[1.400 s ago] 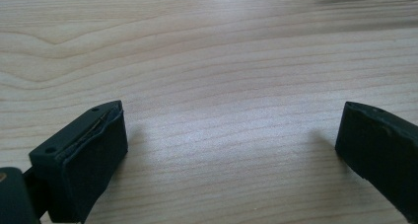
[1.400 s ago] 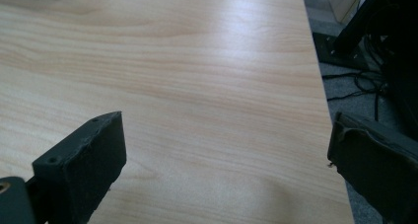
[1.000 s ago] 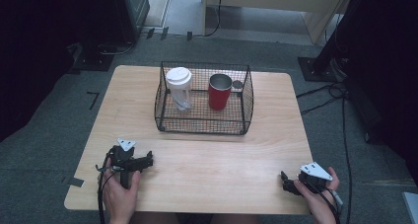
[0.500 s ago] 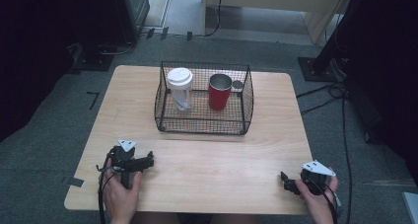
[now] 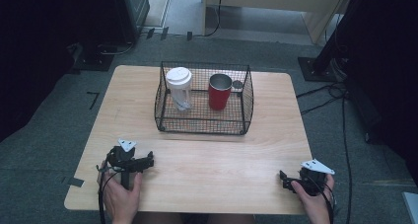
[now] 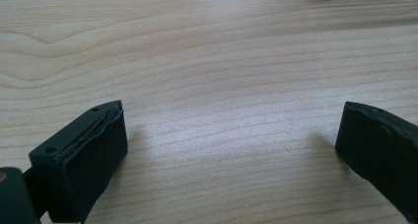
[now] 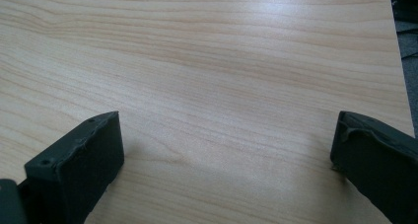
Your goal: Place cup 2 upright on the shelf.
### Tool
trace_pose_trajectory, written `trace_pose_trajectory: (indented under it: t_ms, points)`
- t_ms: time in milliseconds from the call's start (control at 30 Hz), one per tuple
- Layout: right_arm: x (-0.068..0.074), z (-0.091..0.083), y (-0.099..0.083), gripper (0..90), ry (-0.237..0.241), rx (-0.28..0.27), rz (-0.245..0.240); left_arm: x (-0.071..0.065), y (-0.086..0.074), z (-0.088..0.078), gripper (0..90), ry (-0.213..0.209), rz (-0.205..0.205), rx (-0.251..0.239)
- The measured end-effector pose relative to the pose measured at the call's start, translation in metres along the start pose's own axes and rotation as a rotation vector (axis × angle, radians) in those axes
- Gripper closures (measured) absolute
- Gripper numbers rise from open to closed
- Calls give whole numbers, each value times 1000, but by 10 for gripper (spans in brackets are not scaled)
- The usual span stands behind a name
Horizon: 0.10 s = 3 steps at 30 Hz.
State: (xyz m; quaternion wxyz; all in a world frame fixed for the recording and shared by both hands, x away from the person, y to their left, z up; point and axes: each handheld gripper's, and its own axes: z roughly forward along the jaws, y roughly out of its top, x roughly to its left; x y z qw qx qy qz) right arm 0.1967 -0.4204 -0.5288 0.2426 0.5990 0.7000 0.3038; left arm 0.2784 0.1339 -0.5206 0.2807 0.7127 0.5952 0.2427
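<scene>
Both hands rest low on the wooden table (image 5: 207, 160), well short of the wire basket (image 5: 202, 125): left gripper (image 5: 148, 161) wide, nothing between; right gripper (image 5: 283, 179) just opened wide, also bare.

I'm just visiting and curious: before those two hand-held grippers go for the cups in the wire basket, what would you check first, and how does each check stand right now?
1. Left gripper open with nothing between its jaws: ok, bare wood shows between them in the left gripper view.
2. Right gripper open and holding nothing: ok, its jaws have just been opening and stand wide.
3. White lidded cup upright in the wire basket: ok.
4. Red cup upright beside it: ok, the two stand apart.
5. Table between grippers and basket free of obstacles: ok.
6. Small round thing behind the red cup: cannot tell what it is.
</scene>
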Motion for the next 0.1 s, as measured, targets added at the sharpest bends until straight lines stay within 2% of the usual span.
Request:
trace_pose_trajectory:
  t_ms: [100]
  points:
    - [0,0,0,0,-1,0,0,0,0,0,1,0,0,0]
